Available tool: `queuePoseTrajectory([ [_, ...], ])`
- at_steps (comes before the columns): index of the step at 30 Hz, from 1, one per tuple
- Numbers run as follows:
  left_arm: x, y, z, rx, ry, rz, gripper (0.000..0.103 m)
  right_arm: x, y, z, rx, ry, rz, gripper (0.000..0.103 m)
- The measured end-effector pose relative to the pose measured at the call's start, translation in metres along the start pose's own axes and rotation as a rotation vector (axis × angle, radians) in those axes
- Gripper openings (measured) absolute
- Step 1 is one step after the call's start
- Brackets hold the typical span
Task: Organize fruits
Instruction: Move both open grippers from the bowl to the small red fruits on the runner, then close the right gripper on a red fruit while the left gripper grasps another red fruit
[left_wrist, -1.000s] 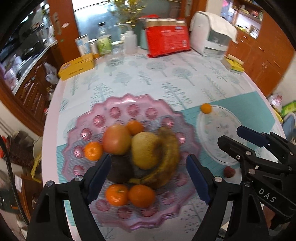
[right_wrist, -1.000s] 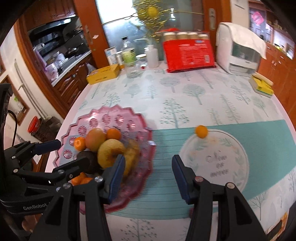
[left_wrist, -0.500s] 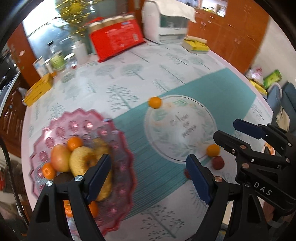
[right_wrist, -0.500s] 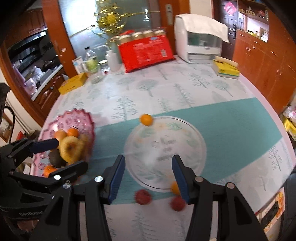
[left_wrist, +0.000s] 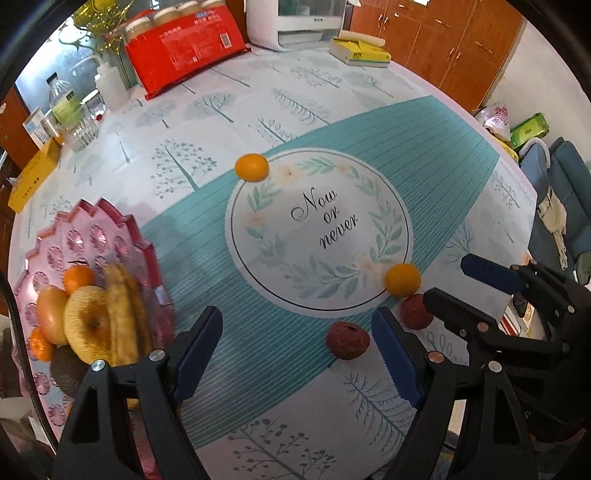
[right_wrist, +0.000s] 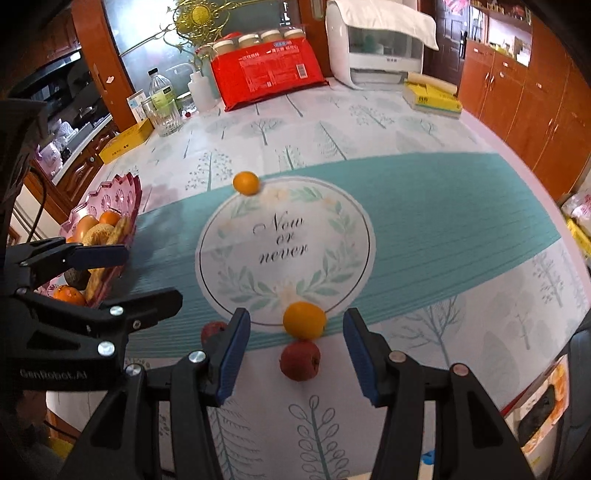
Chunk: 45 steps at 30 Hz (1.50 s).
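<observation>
Both grippers hung empty with fingers spread over the loose fruit: the right gripper (right_wrist: 295, 354) framed a red fruit (right_wrist: 300, 360) touching an orange (right_wrist: 304, 319), the left gripper (left_wrist: 295, 354) another red fruit (left_wrist: 347, 340). The pink fruit tray (left_wrist: 110, 236) sat at nine o'clock on the counter (left_wrist: 332, 92). This looked like the reach before a pick; next, each should lower and pinch its fruit.

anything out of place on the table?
Yes. Four fruits lie loose on the cloth, outside the pink tray: an orange at the printed circle's far edge, another orange at its near edge, and two dark red fruits.
</observation>
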<state>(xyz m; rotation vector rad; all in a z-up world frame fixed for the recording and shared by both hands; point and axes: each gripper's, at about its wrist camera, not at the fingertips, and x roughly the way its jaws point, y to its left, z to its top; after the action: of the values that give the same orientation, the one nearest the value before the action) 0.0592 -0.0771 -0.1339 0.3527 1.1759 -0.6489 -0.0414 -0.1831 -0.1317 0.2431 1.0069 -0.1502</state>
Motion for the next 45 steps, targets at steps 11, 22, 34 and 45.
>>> queuePoseTrajectory([
  [11, 0.028, -0.004, -0.007, -0.002, 0.052, -0.014, 0.082, 0.024, -0.011, -0.016, 0.034, 0.033, 0.046, 0.053],
  [22, 0.036, -0.006, -0.013, -0.005, 0.074, -0.027, 0.082, 0.048, -0.005, -0.026, -0.023, 0.082, 0.045, 0.033],
  [34, 0.057, -0.018, -0.018, -0.023, 0.141, -0.094, 0.076, 0.041, -0.013, -0.033, -0.028, 0.08, 0.033, 0.032],
  [45, 0.071, -0.036, -0.024, 0.001, 0.154, -0.088, 0.045, 0.035, -0.023, -0.038, -0.012, 0.075, 0.038, 0.032],
])
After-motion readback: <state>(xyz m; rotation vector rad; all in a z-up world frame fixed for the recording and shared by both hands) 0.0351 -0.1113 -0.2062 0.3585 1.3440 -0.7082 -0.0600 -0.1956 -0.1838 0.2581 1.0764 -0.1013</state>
